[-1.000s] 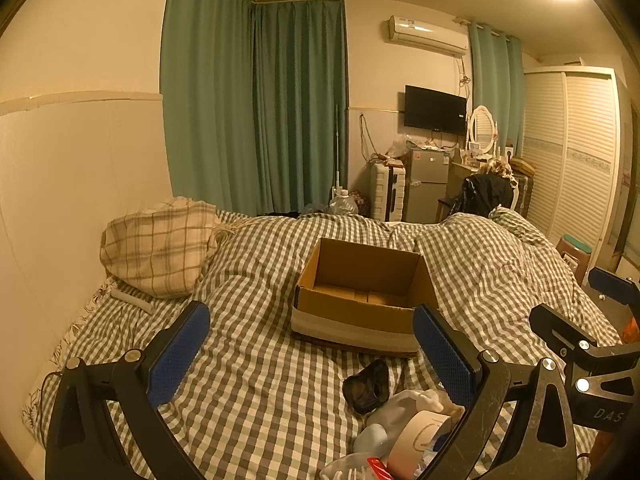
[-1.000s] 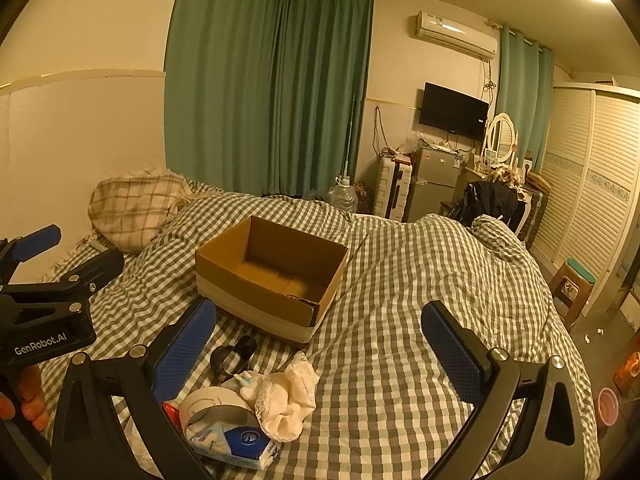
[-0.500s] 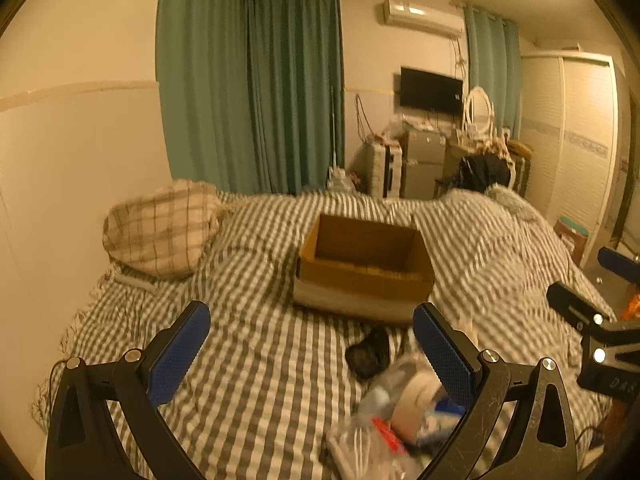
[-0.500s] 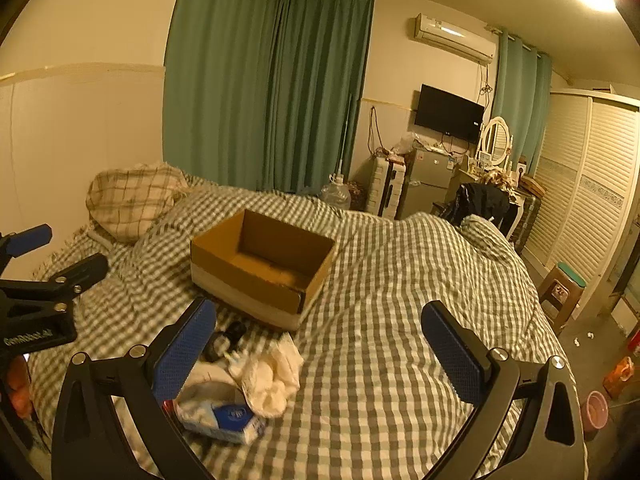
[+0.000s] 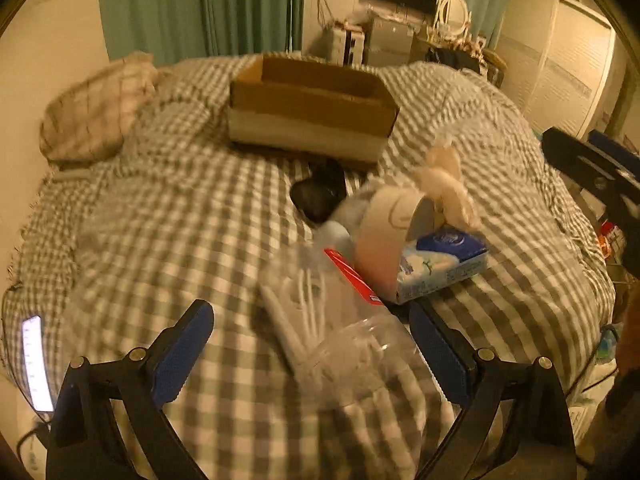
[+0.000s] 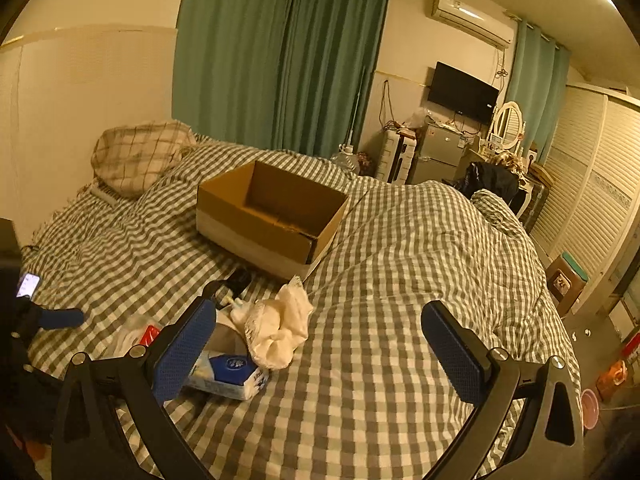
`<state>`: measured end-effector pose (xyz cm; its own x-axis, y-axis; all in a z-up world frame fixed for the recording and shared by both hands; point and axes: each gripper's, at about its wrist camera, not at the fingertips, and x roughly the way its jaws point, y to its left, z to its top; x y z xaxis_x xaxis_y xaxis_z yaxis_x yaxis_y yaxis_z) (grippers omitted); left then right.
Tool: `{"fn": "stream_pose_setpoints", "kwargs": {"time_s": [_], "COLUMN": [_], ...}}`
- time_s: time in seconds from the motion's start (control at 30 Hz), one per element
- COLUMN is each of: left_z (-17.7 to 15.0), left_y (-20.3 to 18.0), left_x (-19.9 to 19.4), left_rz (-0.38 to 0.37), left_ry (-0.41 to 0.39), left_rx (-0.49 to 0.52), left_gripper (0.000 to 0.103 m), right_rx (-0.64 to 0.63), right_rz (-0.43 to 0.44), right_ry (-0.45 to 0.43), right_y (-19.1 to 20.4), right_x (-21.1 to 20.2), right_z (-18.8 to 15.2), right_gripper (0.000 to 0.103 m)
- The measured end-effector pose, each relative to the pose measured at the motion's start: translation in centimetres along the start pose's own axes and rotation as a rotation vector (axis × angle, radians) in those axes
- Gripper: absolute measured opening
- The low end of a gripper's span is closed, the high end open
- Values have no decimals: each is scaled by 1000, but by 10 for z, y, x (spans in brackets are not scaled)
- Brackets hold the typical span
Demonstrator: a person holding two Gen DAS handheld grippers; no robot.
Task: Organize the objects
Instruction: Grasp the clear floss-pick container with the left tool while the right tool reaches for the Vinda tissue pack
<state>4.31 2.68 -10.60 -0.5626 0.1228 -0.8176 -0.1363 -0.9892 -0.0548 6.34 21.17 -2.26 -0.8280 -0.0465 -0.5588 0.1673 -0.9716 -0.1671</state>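
My left gripper (image 5: 312, 344) has dipped low over the bed (image 5: 168, 216), jaws wide apart around a clear plastic bag (image 5: 340, 332) at the near edge of the clutter pile. My right gripper (image 6: 320, 340) hovers open and empty beside the tissue pack (image 6: 230, 372). The cardboard box (image 6: 272, 220) sits beyond.

box (image 6: 272, 220) on bed (image 6: 400, 280), clutter (image 6: 256, 336) before it

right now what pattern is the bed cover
Grey-and-white check on the bed cover, clearest in the right wrist view.
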Motion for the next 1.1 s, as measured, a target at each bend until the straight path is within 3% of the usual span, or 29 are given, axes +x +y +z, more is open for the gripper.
{"fn": "stream_pose_setpoints", "kwargs": {"time_s": [0.17, 0.23, 0.27, 0.37, 0.5, 0.77, 0.83, 0.9, 1.1], "left_z": [-7, -8, -8, -8, 0, 1, 1, 2, 1], "left_y": [-12, -10, -7, 4, 30, 33, 34, 29, 14], "left_x": [30, 35, 34, 22, -9, -8, -3, 9, 9], "left_rz": [24, -29, -47, -105, -102, -89, -84, -69, -39], "left_ry": [30, 45, 46, 2, -103, -120, -119, -105, -141], "left_rx": [37, 32, 24, -20, -89, -55, -36, 9, 78], "left_gripper": [99, 89, 88, 81, 65, 65, 65, 65, 65], "right_rx": [-12, -11, -11, -15, -17, -103, -112, -130, -141], "right_rz": [-5, -3, 2, 36, 108, 200, 214, 206, 200], "right_ry": [26, 39, 48, 94, 196, 311, 337, 375, 344], "right_y": [4, 5, 5, 10, 22, 64, 70, 75, 73], "right_x": [7, 10, 13, 23, 43, 70, 79, 87, 71], "right_z": [-4, -6, -8, -15, -32, -50, -53, -59, -60], "right_gripper": [103, 103, 103, 103, 103, 102, 95, 80, 73]}}
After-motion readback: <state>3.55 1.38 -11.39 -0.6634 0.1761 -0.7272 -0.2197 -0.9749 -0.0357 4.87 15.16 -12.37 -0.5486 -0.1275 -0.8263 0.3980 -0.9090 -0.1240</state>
